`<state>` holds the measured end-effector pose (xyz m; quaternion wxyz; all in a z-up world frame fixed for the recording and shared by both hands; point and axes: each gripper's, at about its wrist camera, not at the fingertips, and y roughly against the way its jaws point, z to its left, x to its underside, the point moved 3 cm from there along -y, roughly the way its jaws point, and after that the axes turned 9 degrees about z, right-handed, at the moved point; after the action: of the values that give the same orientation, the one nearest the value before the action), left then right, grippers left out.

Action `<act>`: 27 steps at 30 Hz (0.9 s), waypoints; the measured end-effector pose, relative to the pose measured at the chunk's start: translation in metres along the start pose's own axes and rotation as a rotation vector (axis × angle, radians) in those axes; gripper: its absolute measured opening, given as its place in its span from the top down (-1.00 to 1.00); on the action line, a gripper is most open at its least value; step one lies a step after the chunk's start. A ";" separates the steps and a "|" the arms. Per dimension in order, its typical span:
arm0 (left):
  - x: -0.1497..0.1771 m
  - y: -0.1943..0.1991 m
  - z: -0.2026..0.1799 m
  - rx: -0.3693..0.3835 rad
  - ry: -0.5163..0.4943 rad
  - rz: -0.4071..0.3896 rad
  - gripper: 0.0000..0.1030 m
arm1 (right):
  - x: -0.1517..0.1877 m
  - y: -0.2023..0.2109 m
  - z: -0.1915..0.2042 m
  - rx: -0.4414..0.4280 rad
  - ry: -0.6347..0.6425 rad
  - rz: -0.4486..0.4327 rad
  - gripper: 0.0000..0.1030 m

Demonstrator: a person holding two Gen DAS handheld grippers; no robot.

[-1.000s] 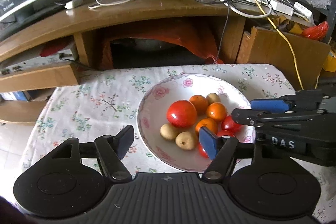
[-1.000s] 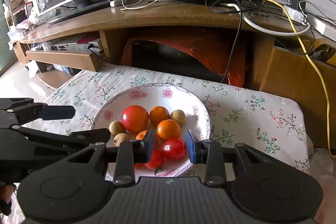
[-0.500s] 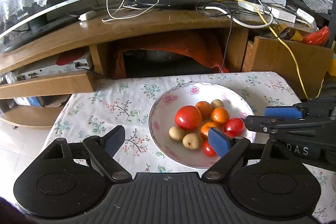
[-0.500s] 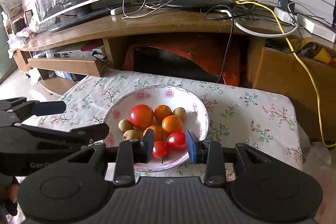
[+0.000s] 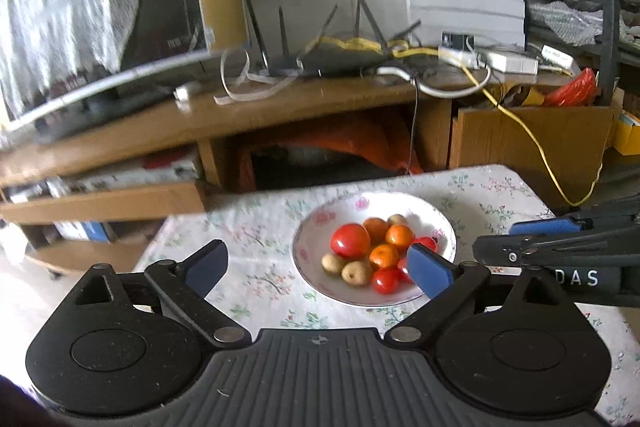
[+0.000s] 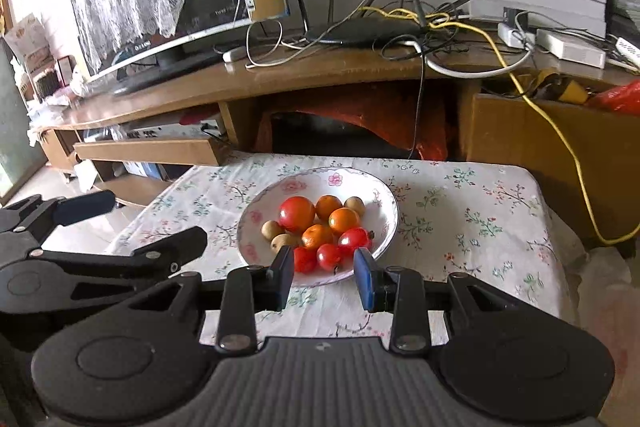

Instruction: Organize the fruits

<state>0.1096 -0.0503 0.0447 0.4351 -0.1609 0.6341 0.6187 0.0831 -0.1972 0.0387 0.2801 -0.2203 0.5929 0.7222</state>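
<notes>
We note a white floral plate on a flowered tablecloth, holding all the fruit: one large tomato, three oranges, three small tomatoes at the near rim, and three brown round fruits around the pile. Our left gripper hangs over the cloth just left of the plate, jaws spread wide, nothing between them. Our right gripper sits above the plate's near edge, jaws parted and empty. A wooden TV stand with cables stands behind the table.
</notes>
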 end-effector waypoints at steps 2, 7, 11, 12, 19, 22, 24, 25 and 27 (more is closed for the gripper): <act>0.002 0.009 -0.003 -0.036 -0.012 -0.014 -0.99 | 0.007 0.009 0.002 -0.001 -0.004 -0.007 0.33; 0.014 0.020 -0.006 -0.002 -0.004 0.011 -0.99 | 0.026 0.024 0.005 0.011 -0.020 -0.007 0.33; 0.023 0.022 -0.008 0.061 0.047 0.063 -0.98 | 0.038 0.033 0.002 0.020 -0.051 -0.001 0.33; 0.026 0.024 -0.008 0.072 0.057 0.067 -0.98 | 0.042 0.035 0.003 0.020 -0.057 0.000 0.33; 0.050 0.035 -0.010 0.090 0.093 0.100 -0.99 | 0.064 0.040 0.006 0.031 -0.058 0.027 0.33; 0.058 0.036 -0.010 0.091 0.097 0.119 -0.99 | 0.072 0.040 0.008 0.041 -0.060 0.046 0.33; 0.062 0.037 -0.009 0.093 0.102 0.132 -0.99 | 0.076 0.041 0.009 0.039 -0.059 0.051 0.33; 0.063 0.038 -0.008 0.094 0.104 0.134 -0.99 | 0.077 0.041 0.009 0.038 -0.058 0.052 0.33; 0.065 0.038 -0.007 0.101 0.109 0.150 -0.99 | 0.079 0.042 0.011 0.042 -0.057 0.054 0.33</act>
<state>0.0422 -0.0282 0.0196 0.3601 -0.1243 0.6973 0.6071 -0.0037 -0.1808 0.0202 0.2820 -0.1777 0.6052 0.7229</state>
